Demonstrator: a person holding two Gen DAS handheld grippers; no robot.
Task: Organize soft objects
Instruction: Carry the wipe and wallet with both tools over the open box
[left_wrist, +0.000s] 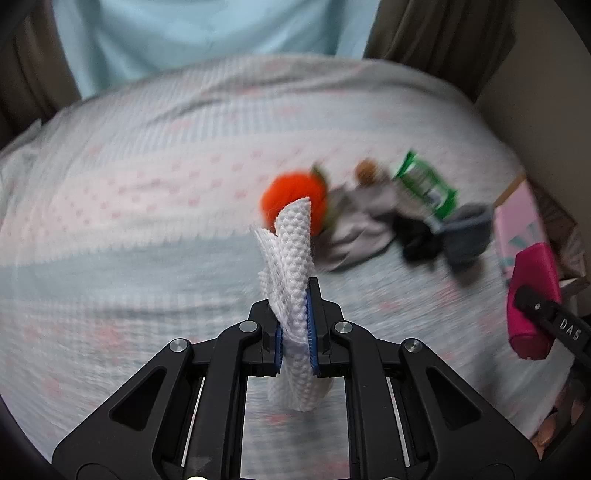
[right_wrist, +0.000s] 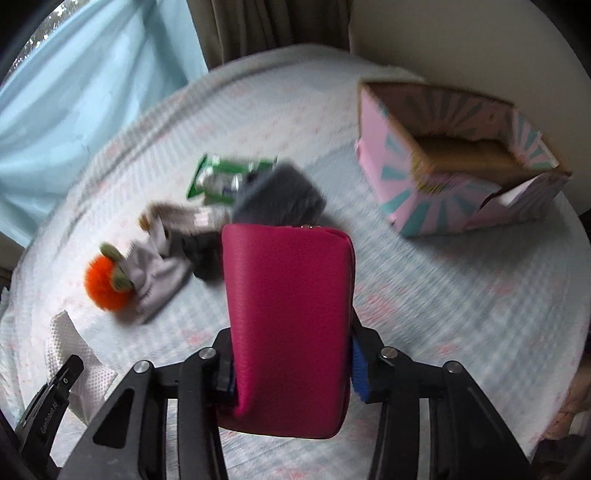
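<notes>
My left gripper (left_wrist: 296, 325) is shut on a folded white mesh cloth (left_wrist: 293, 258) and holds it above the bed. My right gripper (right_wrist: 291, 369) is shut on a magenta pouch (right_wrist: 290, 317), also above the bed; the pouch shows in the left wrist view (left_wrist: 532, 299) at the far right. On the bed lie an orange plush ball (right_wrist: 105, 286), a light grey cloth (right_wrist: 155, 277), a black cloth (right_wrist: 207, 254), a dark grey soft item (right_wrist: 277, 199) and a green packet (right_wrist: 225, 177). An open pink box (right_wrist: 458, 166) stands at the back right.
The bedspread (left_wrist: 147, 221) is pale with pink dots and stripes. A light blue curtain (right_wrist: 74, 92) and brown drapes (right_wrist: 273, 26) hang behind the bed. A beige wall (right_wrist: 480, 44) is behind the box. A small brown item (left_wrist: 367, 170) lies by the pile.
</notes>
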